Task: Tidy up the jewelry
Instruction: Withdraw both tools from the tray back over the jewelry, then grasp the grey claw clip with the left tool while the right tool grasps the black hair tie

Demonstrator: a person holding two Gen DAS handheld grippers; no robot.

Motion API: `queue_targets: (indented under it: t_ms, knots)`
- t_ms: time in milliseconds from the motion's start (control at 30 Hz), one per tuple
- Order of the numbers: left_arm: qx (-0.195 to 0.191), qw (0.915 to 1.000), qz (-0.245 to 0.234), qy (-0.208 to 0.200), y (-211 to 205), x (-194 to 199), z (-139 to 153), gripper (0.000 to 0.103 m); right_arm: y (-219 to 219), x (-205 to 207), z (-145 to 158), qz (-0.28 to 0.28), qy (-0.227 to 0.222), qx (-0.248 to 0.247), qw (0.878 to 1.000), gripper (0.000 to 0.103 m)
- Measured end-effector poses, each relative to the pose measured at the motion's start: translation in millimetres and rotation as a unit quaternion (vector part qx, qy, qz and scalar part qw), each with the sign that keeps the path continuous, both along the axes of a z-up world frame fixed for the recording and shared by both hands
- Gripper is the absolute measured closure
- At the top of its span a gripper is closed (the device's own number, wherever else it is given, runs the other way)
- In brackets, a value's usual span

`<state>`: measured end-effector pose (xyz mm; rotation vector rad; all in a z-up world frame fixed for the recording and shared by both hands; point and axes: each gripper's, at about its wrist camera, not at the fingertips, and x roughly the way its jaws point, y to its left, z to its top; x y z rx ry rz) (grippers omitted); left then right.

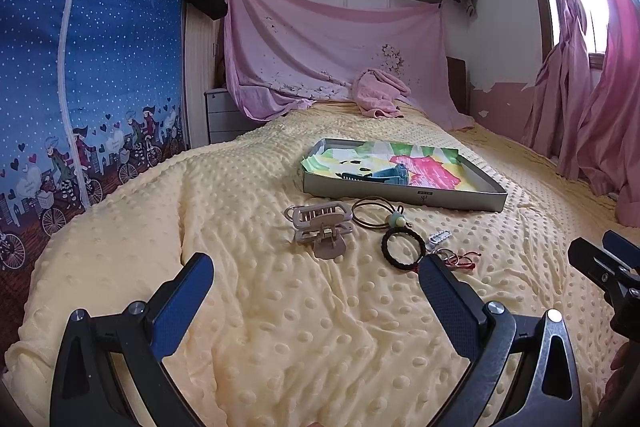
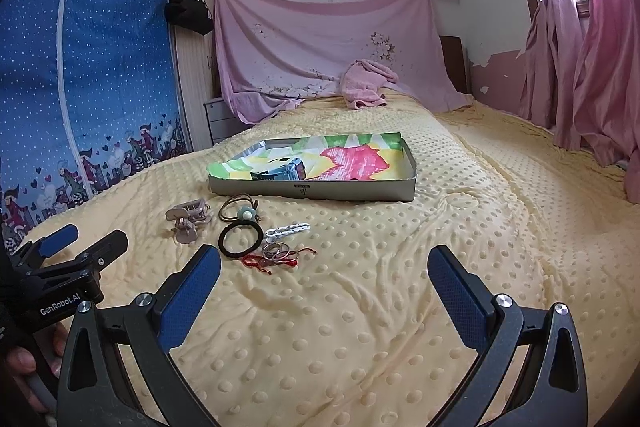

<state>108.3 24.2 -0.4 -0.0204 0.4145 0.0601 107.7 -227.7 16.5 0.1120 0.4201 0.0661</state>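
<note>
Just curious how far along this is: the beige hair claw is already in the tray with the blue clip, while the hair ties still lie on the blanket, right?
Not quite. The beige hair claw lies on the blanket, in front of the tray, as the left wrist view shows. The rest is right.

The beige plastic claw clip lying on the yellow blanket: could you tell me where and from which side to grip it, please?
Probably grip the beige plastic claw clip across its raised toothed frame, from above. That part stands proud of the yellow blanket, and the open left tongs are nearest.
</note>
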Motion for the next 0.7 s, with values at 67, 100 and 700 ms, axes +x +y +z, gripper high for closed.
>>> queue_targets:
  t_ms: [67,100,700]
  knots:
    - [0.000,1.0000,0.000,0.000,0.1,0.5,-0.1,0.000,-0.1,2.4,-0.3,-0.002,0.000,-0.001,1.000,0.001]
    - [0.000,1.0000,0.000,-0.001,-0.2,0.3,-0.1,0.000,-0.4,3.2,-0.4,-0.003,0.001,0.000,1.000,0.001]
    - [0.002,1.0000,0.004,-0.007,-2.0,15.4,5.4,0.000,-7.1,28.2,-1.0,0.003,-0.004,0.016,1.000,0.001]
